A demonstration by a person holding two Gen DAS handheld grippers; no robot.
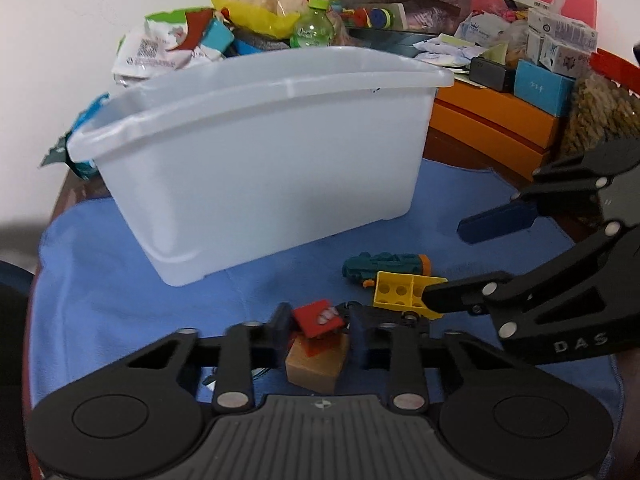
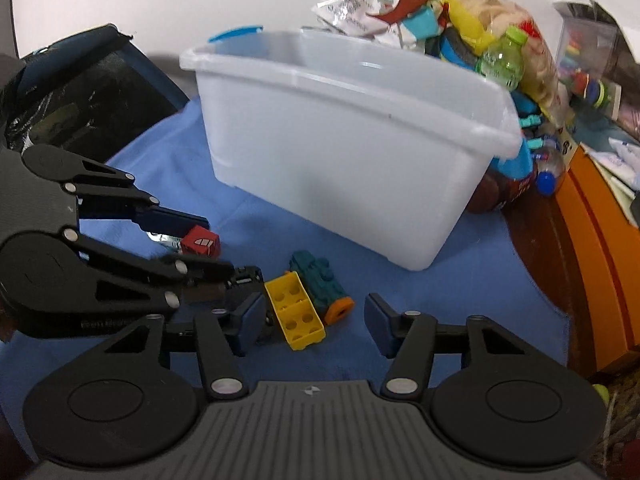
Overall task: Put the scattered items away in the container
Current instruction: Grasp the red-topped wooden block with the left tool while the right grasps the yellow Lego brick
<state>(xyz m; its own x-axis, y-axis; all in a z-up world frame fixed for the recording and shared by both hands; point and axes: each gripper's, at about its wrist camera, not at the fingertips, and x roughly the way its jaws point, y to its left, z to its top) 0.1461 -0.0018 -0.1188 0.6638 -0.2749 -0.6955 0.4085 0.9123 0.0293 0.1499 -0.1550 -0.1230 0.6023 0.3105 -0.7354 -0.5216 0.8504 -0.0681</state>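
Red block [image 1: 318,316] sat clamped in my left gripper [image 1: 318,330], on blue cloth [image 1: 120,280]. Yellow brick [image 2: 295,312], long axis pointing away, lay between my right gripper's [image 2: 312,326] parted fingers, untouched. White bin [image 2: 340,152] behind.

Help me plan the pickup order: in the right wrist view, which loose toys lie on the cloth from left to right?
Red cube → yellow brick → teal toy.

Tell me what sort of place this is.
Probably a cluttered home table: a blue cloth under a translucent plastic bin, snack bags and boxes piled behind it, small toys like a yellow brick.
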